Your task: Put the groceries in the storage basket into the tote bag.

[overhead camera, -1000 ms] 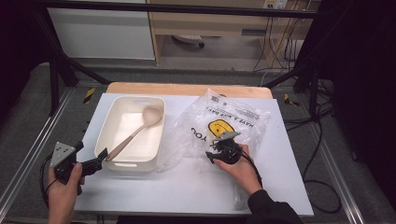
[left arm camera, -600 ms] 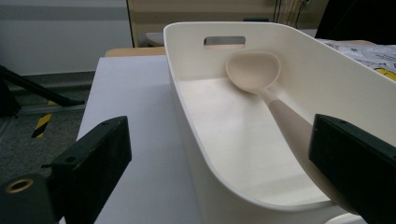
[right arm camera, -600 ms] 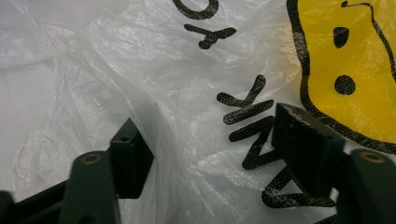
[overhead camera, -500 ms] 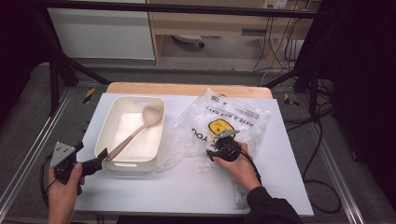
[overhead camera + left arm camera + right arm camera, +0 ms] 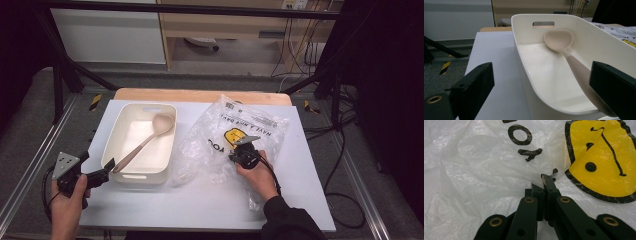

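Crinkled plastic bag (image 5: pixel 499 170) stays pinched in the right tool (image 5: pixel 243 152), barely shifted since a second ago. The left tool (image 5: pixel 102 175) waits spread by the spoon (image 5: pixel 564 47).

Spoon (image 5: pixel 574 65) handle end prob. behind fingers (image 5: pixel 614 87)

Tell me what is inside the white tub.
The white tub holds one beige spoon, bowl toward the far wall, handle resting on the near rim. The floor beneath the spoon is hidden.
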